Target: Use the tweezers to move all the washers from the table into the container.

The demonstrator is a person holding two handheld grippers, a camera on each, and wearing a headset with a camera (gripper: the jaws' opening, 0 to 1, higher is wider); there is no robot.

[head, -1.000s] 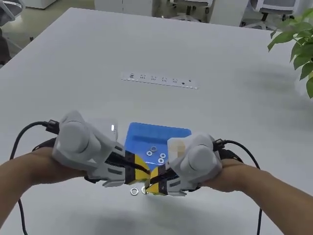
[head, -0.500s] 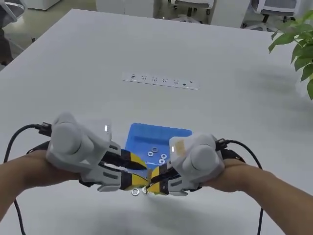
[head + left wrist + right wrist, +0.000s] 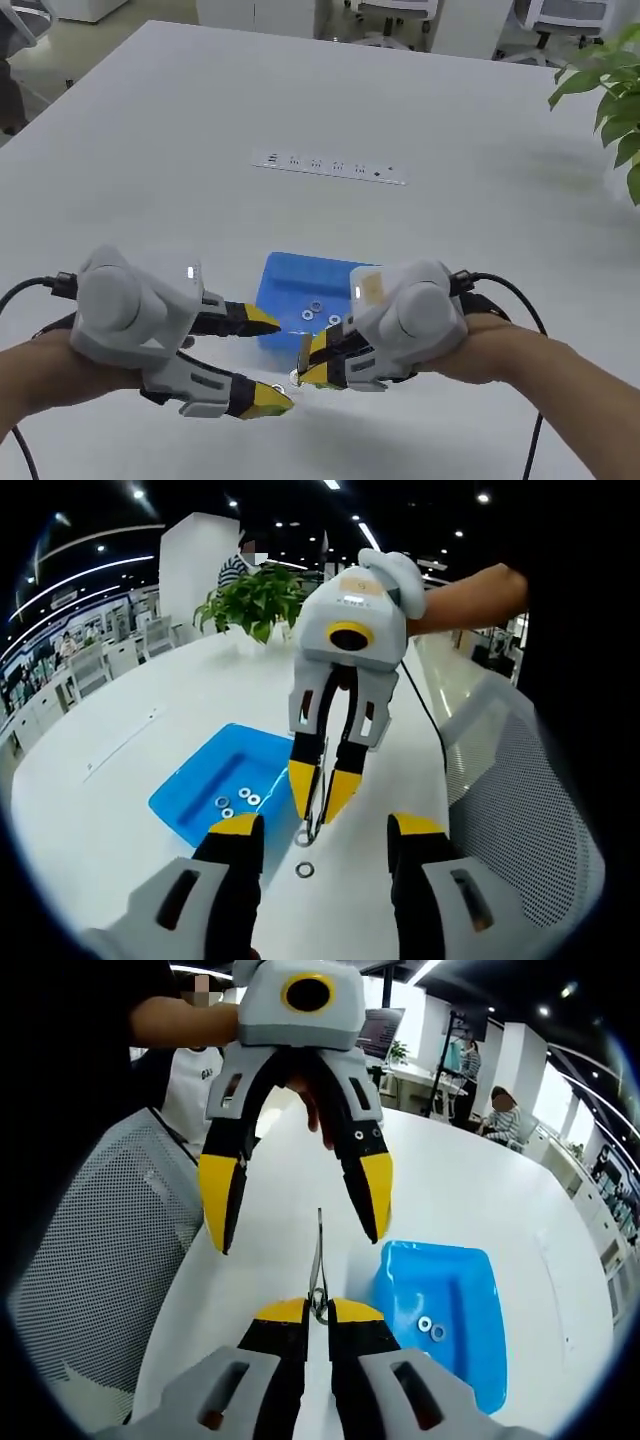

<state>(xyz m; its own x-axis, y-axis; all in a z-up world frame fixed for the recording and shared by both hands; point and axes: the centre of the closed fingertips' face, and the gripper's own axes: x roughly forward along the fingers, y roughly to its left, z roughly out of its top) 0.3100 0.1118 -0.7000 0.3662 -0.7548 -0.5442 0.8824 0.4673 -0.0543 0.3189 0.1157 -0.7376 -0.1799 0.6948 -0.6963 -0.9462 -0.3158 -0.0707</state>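
Note:
My right gripper (image 3: pixel 312 362) is shut on thin metal tweezers (image 3: pixel 318 1260), which point at the table just in front of the blue container (image 3: pixel 300 272). In the left gripper view the tweezers (image 3: pixel 315 802) reach down to a washer (image 3: pixel 303 837), and a second washer (image 3: pixel 305 869) lies a little nearer. My left gripper (image 3: pixel 265 358) stands open facing the right one, with nothing between its jaws. Three washers (image 3: pixel 237 800) lie inside the container (image 3: pixel 190 790). In the right gripper view the container (image 3: pixel 470 1360) holds washers (image 3: pixel 432 1328), and my left gripper (image 3: pixel 298 1200) gapes opposite.
A white power strip (image 3: pixel 330 165) lies on the grey table beyond the container. A green plant (image 3: pixel 605 90) stands at the far right edge. Office chairs line the table's far side. Cables trail from both grippers towards me.
My left gripper has opened wide and drawn back to the left and towards me, away from the right gripper. The right gripper stays shut on the tweezers.

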